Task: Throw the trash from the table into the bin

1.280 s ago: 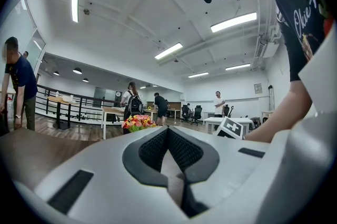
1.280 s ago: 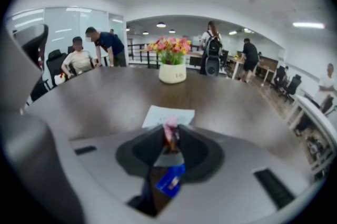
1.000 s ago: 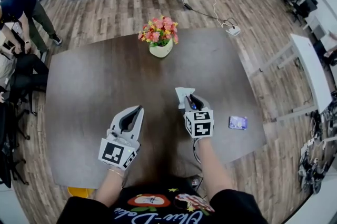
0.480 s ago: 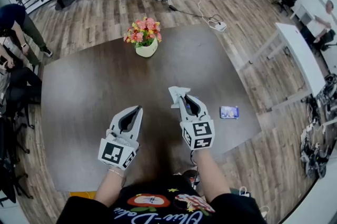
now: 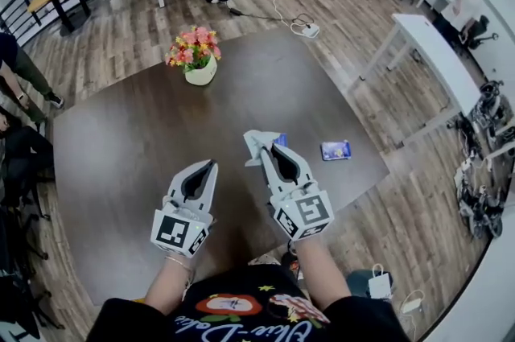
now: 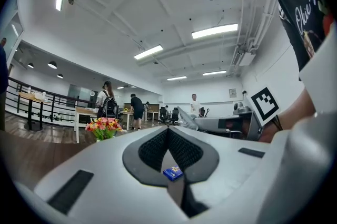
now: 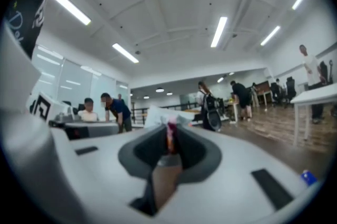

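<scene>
The dark table fills the head view, with a pot of flowers near its far edge, left of the middle. Over the near edge the right gripper is clamped on a crumpled white tissue. The left gripper beside it has its jaws together with nothing in them. A blue packet lies flat near the right edge. What has just changed is the tissue: a second ago the right gripper held it low, close to the table top, and now it is raised clear of the surface. I judge this piece of trash picked up and ready to carry to the bin, which no view shows. The packet has stayed put and is still to be collected, and the left gripper has barely shifted. The flowers sit further left in the picture than before, so the head has turned rightward.
</scene>
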### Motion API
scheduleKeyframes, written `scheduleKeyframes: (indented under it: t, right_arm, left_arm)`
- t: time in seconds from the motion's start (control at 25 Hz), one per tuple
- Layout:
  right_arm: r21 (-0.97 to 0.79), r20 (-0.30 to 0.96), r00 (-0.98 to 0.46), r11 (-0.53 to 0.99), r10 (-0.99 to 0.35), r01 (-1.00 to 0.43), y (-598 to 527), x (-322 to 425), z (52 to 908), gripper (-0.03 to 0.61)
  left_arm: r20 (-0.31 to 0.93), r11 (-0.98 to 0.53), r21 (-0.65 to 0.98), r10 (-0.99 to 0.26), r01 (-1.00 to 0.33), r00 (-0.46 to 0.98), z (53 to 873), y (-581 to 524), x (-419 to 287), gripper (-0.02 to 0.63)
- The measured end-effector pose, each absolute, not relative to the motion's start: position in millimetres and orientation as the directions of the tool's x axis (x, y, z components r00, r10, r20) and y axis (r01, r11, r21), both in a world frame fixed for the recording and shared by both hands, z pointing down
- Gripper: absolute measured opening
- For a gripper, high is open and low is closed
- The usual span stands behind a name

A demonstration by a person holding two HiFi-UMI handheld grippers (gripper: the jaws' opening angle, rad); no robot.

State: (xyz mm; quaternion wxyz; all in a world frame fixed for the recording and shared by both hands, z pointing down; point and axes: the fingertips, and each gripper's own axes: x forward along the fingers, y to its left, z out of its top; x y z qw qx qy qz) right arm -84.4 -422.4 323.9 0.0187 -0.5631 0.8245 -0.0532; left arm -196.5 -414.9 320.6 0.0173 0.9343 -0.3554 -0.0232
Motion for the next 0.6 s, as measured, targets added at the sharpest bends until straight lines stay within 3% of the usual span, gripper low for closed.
scheduleKeyframes:
  t: [0.6]
  right_arm:
    - [-0.053,-0.044,-0.138,0.14,-0.989,-0.989,-344.6,-71.7,304.1,0.058]
  left_arm:
    - [-0.03,-0.896,0.091,-0.438,-0.434,0.898,335.8,-378.5,-156.0,0.006]
